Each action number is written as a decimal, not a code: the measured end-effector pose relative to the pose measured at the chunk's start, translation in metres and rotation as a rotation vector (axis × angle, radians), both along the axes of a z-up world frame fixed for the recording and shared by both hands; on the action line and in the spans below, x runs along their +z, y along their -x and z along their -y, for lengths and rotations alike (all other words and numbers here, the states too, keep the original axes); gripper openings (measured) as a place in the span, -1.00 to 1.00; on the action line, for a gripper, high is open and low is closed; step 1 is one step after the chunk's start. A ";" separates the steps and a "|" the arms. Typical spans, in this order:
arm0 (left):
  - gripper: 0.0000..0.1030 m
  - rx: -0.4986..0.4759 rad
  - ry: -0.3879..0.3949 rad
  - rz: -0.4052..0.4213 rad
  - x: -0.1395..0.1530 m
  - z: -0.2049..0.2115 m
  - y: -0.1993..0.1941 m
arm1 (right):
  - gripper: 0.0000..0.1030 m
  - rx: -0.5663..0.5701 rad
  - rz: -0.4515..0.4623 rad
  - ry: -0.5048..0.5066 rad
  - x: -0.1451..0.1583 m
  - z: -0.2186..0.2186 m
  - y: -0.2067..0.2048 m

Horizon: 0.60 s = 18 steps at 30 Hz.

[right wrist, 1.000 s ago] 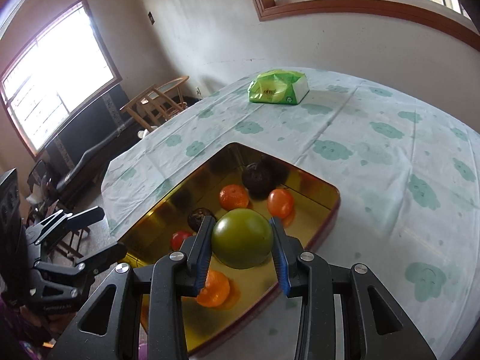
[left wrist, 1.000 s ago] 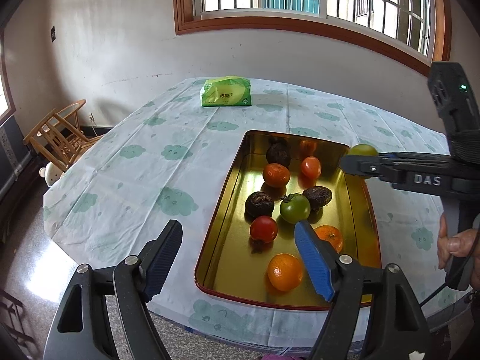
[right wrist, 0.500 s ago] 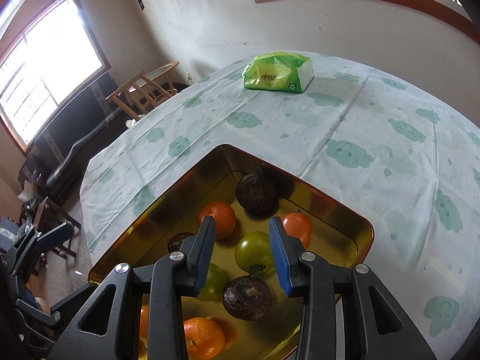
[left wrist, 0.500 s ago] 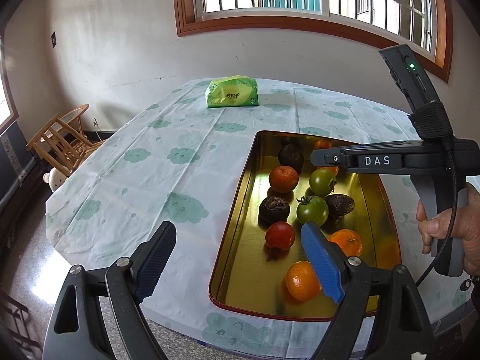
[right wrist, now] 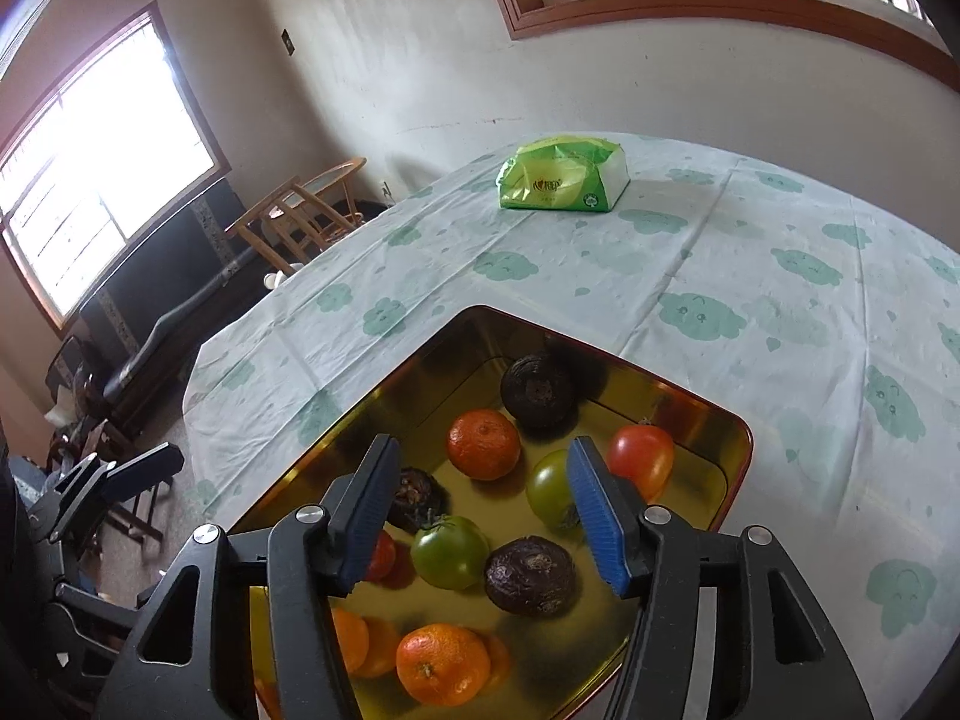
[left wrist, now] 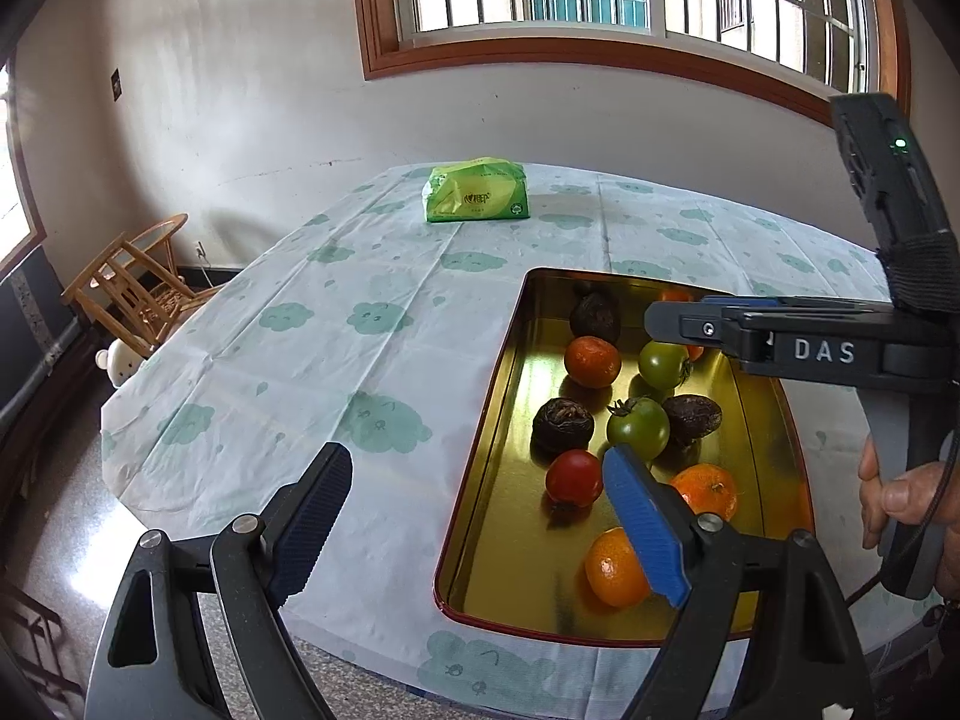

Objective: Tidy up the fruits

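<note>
Taking the gold tray (left wrist: 480,480) as the landmark: well off its left, past the table's edge, a wooden chair (left wrist: 129,294) stands on the floor. Nearer, the left gripper (left wrist: 477,516) hovers over the tray's near-left corner with its jaws spread wide and nothing between them — one finger over the tablecloth (left wrist: 336,360), the other over the tray. Beyond the tray's far-left corner, well apart from it, lies a green tissue pack (left wrist: 477,190).

Inside the tray, at the far end sits a dark wrinkled fruit (left wrist: 594,316), with a reddish orange (left wrist: 592,362) just in front of it. Further toward the near end lie another dark fruit (left wrist: 562,423) and a red tomato (left wrist: 573,478), then an orange (left wrist: 615,567) at the near end. Toward the tray's right side rest a green tomato with its stem (left wrist: 639,426), a second, yellowish green tomato (left wrist: 663,365), a third dark fruit (left wrist: 693,417) and another orange (left wrist: 708,489).

The right gripper (right wrist: 480,510) hangs above the tray's middle, jaws parted and empty — the yellowish green tomato (right wrist: 549,495) lies on the tray floor beneath, just inside the right finger, with a red-orange tomato (right wrist: 641,457) beside it near the far-right wall.
</note>
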<state>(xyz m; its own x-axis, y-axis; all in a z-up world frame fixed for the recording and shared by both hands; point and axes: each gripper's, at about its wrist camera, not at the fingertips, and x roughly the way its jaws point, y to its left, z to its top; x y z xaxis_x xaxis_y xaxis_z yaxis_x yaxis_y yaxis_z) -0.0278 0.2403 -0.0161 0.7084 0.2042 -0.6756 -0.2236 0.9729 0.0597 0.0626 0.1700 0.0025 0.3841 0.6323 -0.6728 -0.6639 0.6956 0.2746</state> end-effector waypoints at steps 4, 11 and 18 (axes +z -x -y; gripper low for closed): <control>0.62 0.001 -0.007 0.028 0.005 0.001 0.004 | 0.58 -0.054 0.165 -0.005 0.024 0.014 0.040; 0.64 -0.002 -0.032 0.116 0.025 0.007 0.020 | 1.00 -0.200 0.574 -0.022 0.072 0.050 0.139; 1.00 -0.017 -0.023 0.246 0.063 0.015 0.046 | 1.00 -0.222 0.718 -0.007 0.099 0.059 0.190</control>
